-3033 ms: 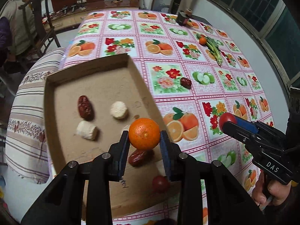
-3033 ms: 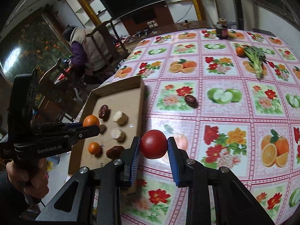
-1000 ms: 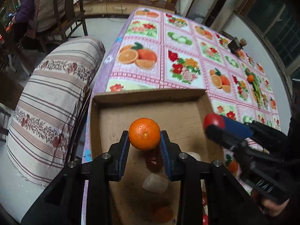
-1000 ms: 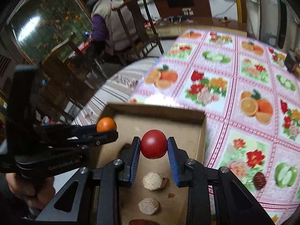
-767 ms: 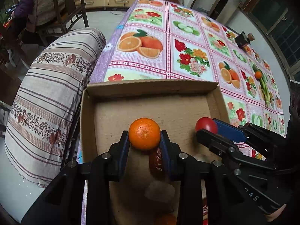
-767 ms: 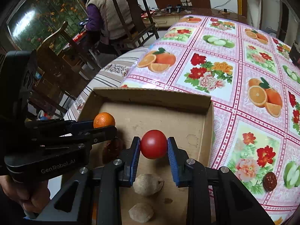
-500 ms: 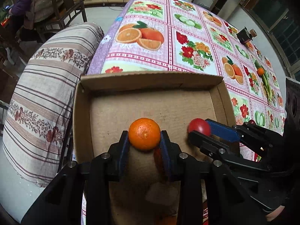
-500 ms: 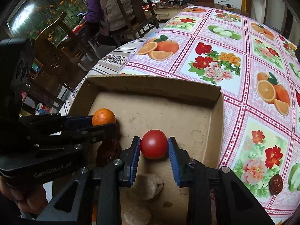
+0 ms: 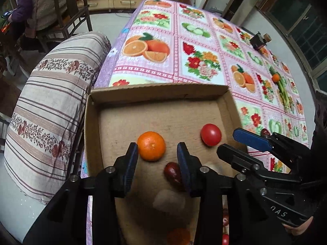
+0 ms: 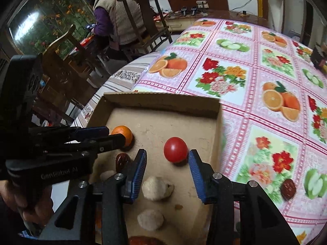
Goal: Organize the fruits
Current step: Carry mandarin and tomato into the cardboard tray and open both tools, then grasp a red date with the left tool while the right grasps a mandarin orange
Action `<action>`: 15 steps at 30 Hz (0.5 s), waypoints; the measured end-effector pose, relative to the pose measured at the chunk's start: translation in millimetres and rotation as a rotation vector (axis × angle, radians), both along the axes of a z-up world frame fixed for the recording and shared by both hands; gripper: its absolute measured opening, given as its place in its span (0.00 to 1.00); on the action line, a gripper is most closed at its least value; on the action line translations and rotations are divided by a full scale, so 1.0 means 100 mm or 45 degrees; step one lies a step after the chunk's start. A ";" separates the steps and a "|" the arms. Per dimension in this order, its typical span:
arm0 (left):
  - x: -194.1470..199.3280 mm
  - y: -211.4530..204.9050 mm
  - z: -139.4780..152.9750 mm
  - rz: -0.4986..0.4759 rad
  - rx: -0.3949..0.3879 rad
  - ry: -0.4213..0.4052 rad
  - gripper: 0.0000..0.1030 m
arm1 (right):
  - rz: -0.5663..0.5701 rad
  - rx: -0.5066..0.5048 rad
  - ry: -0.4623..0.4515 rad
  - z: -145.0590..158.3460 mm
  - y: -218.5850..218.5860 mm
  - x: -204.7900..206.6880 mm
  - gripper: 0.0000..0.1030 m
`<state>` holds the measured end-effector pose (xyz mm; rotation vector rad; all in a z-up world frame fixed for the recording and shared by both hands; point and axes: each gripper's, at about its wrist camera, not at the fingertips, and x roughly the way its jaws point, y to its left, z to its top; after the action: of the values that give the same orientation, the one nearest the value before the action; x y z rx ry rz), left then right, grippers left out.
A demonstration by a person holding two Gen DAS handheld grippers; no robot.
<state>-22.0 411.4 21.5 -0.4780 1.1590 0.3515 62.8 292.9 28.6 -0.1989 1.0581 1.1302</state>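
Both hand-held grippers are opening over a cardboard box [image 9: 92,122] sitting on a worktop [image 9: 200,47] with a fruit-picture cloth, in a room with wooden chairs. The left hand-held gripper [image 9: 157,155] is standing apart around the orange [image 9: 151,146], which is lying on the box floor. The right hand-held gripper [image 10: 167,163] is standing apart around the tomato [image 10: 175,149]. A red date [image 9: 172,172] is lying just beside the orange.
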 end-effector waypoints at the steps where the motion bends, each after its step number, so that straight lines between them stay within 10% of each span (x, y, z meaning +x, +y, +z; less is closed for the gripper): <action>1: 0.00 -0.02 0.03 -0.003 -0.004 -0.009 0.36 | -0.008 0.007 -0.002 0.03 -0.05 0.01 0.43; 15: 0.14 -0.82 0.40 -0.167 -0.076 -0.111 0.36 | -0.166 0.006 -0.080 0.27 -1.27 0.30 0.43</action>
<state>-7.7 329.5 61.6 -0.4622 1.1122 0.1813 93.3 165.6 55.5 -0.1578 0.9984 1.0029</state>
